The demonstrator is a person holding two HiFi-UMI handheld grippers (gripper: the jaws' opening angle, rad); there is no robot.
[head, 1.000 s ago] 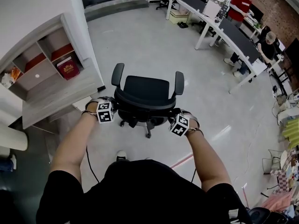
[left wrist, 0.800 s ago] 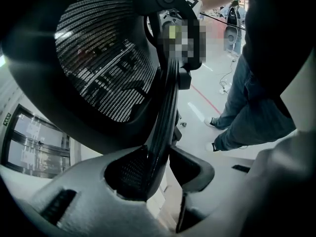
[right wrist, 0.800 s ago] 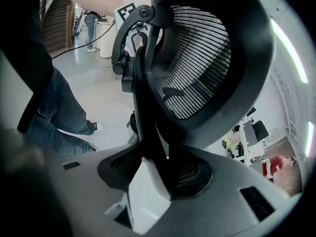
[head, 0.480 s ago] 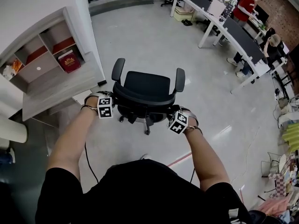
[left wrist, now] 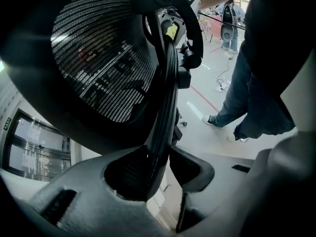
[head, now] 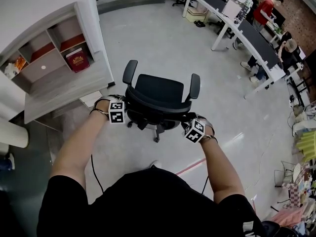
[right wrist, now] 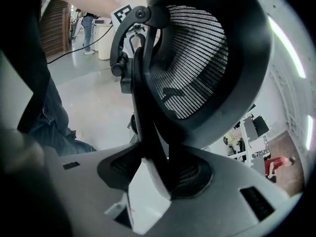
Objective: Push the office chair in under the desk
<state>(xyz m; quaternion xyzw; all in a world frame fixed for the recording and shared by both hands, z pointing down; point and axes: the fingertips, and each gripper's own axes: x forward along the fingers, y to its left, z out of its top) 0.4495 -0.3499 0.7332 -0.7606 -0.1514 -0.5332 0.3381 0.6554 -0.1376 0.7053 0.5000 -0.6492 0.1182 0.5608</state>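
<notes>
A black office chair [head: 159,97] with a mesh backrest stands on the grey floor, its seat facing away from me. My left gripper [head: 122,113] is shut on the left side of the backrest rim, and my right gripper [head: 191,127] is shut on the right side. In the left gripper view the rim [left wrist: 163,107] runs down between the jaws of the left gripper [left wrist: 160,169]. The right gripper view shows the right gripper [right wrist: 155,174] clamped on the backrest frame [right wrist: 143,107]. The grey desk [head: 64,90] lies to the chair's left, under a shelf unit.
The shelf unit [head: 47,48] holds a red book [head: 78,59]. A white pillar [head: 12,137] stands at the lower left. Long desks [head: 247,33] with seated and standing people fill the far right. A cable [head: 94,169] and a red floor line [head: 190,168] lie near my feet.
Both grippers and the chair have shifted a little to the right in the head view, and the chair has turned slightly. The grips are unchanged.
</notes>
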